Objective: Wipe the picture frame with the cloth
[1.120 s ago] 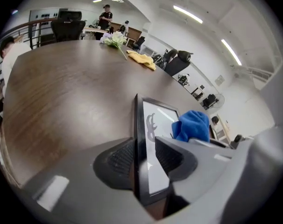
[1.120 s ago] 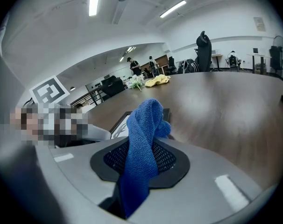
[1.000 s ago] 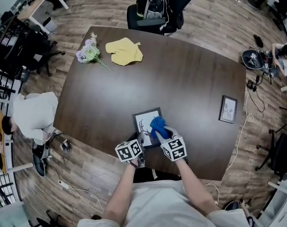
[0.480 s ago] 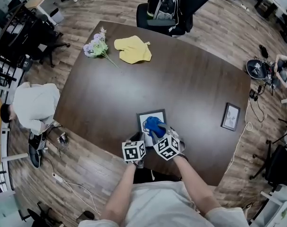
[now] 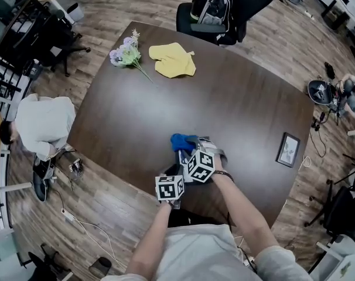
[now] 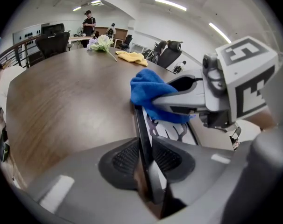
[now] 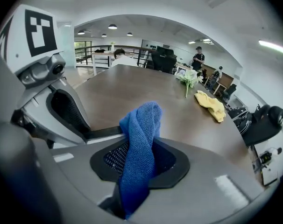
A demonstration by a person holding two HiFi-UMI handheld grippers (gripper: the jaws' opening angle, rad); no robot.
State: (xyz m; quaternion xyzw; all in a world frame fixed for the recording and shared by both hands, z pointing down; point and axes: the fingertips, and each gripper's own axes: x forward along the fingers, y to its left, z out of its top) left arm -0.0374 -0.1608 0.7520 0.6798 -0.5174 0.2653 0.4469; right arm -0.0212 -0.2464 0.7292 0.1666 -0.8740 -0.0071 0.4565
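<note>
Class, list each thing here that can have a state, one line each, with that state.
Picture frame, edge gripped by the left tongs.
Left tongs, just been closing, now clamped on the picture frame.
Blue cloth, bunched, pinched in the right tongs.
Right tongs, shut on the blue cloth.
Yellow cloth, crumpled on the table.
Flowers, lying on the table.
Second frame, lying flat.

Bright blue cloth (image 5: 180, 140), black picture frame (image 6: 139, 125) around a white print with dark branching lines, dark brown wood-grain counter (image 5: 236, 104), yellow cloth (image 5: 173, 60) and pale purple, green-stemmed flowers (image 5: 126, 54) at upper left, black-and-white square-patterned cubes on the grey left gripper (image 5: 178, 172) and right gripper (image 5: 188, 148) at lower centre.
</note>
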